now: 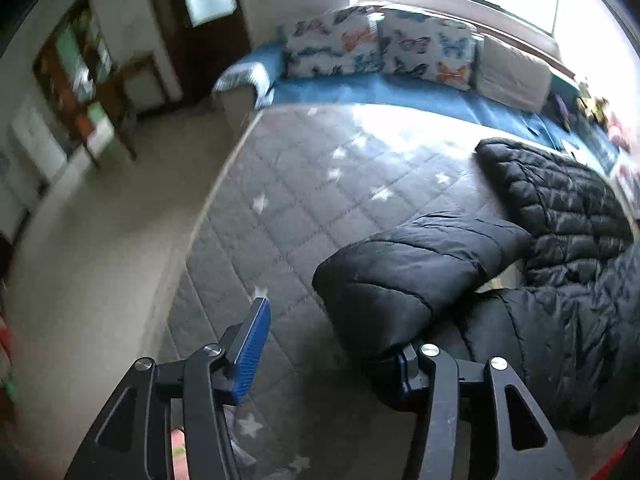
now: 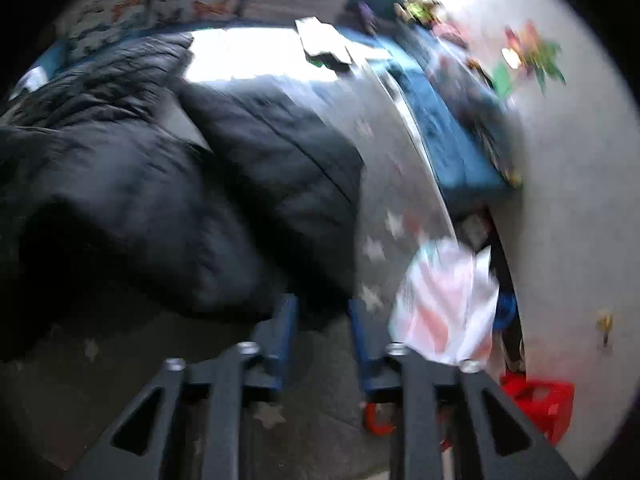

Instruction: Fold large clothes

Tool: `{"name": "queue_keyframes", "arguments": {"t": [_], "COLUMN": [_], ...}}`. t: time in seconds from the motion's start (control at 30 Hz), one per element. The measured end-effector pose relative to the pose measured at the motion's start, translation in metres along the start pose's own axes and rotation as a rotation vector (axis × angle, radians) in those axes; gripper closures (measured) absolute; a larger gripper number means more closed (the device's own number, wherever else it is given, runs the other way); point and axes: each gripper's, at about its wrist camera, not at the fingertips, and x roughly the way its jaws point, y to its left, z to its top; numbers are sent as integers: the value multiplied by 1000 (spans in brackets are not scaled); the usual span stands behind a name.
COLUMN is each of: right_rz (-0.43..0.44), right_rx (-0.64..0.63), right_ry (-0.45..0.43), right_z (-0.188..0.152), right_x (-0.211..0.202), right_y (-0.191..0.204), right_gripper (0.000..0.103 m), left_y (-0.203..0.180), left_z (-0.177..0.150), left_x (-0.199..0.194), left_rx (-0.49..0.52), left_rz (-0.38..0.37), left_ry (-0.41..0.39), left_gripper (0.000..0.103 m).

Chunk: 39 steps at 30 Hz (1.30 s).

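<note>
left wrist view: floor and a blurred wooden shelf [image 1: 76, 76] sit far left, then a grey quilted bedspread [image 1: 304, 184] with white stars fills the middle. left gripper [image 1: 328, 344] hangs over it pointing down, jaws spread, nothing pinched; its blue pad [image 1: 252, 350] on the left side is clear of cloth, while the other finger's tip is hidden behind or touching the cuff end of the jacket sleeve, cannot tell which. black puffer jacket [image 1: 560, 248] lies on the right half of the bed, one sleeve [image 1: 404, 276] bent across towards the gripper. butterfly pillows [image 1: 380, 46] stand along the far edge on a blue sheet [image 1: 400, 94].

right wrist view, heavily blurred: the jacket [image 2: 140, 168] bulks at left and centre on the bedspread [image 2: 384, 152]. right gripper [image 2: 322, 320] is just at the jacket's near edge, jaws parted, no cloth visibly clamped between them. right of it a white and pink plastic bag [image 2: 444, 304], then a red basket [image 2: 540, 404] low by the wall [image 2: 568, 200].
</note>
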Motion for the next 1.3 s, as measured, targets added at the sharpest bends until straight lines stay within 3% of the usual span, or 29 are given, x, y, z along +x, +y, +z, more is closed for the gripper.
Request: {"name": "queue_keyframes", "arguments": {"t": [0.03, 0.13, 0.17, 0.23, 0.37, 0.43, 0.57, 0.67, 0.7, 0.83, 0.9, 0.93, 0.97, 1.07, 1.2, 1.3], "right_rz": [-1, -51, -65, -70, -109, -130, -389, -495, -487, -297, -181, -128, -78, -43, -7, -35], "right_rx": [-22, -109, -138, -188, -258, -220, -77, 50, 79, 201, 187, 164, 123, 18, -48, -114], "right_ry": [-21, -72, -79, -56, -31, -12, -82, -144, -163, -205, -218, -213, -203, -158, -108, -95], "right_z": [6, 26, 33, 43, 60, 67, 92, 99, 99, 90, 85, 83, 83, 82, 92, 96], "right_x": [-3, 3, 8, 23, 46, 55, 38, 12, 4, -26, -35, -37, -37, -25, 5, 15], "right_y": [4, 20, 26, 37, 48, 32, -22, -59, -66, -82, -70, -63, -52, -23, -6, 9], "right_gripper": [33, 33, 33, 33, 33, 33, 33, 33, 33, 33, 30, 30, 30, 30, 30, 30], "left_y": [-16, -32, -36, -43, -58, -65, -87, -110, -117, -141, -147, -148, -145, -118, -42, 8], "left_z": [9, 10, 10, 12, 14, 17, 19, 25, 29, 47, 54, 57, 59, 71, 94, 101], "left_x": [-2, -10, -11, -14, -22, -24, -23, -7, 1, 38, 59, 65, 68, 61, 40, 36], "left_rx": [27, 78, 89, 119, 206, 239, 329, 395, 403, 408, 404, 399, 387, 279, 6, -118], "left_rz": [15, 33, 29, 30, 69, 53, 15, 11, 6, -29, 9, 13, 14, 43, 133, 221], "left_ry": [-7, -22, -25, -40, -66, -77, -99, -75, -63, 19, 60, 72, 74, 15, -64, -63], "left_gripper": [46, 45, 40, 31, 31, 30, 22, 21, 21, 23, 41, 57, 63, 74, 74, 73]}}
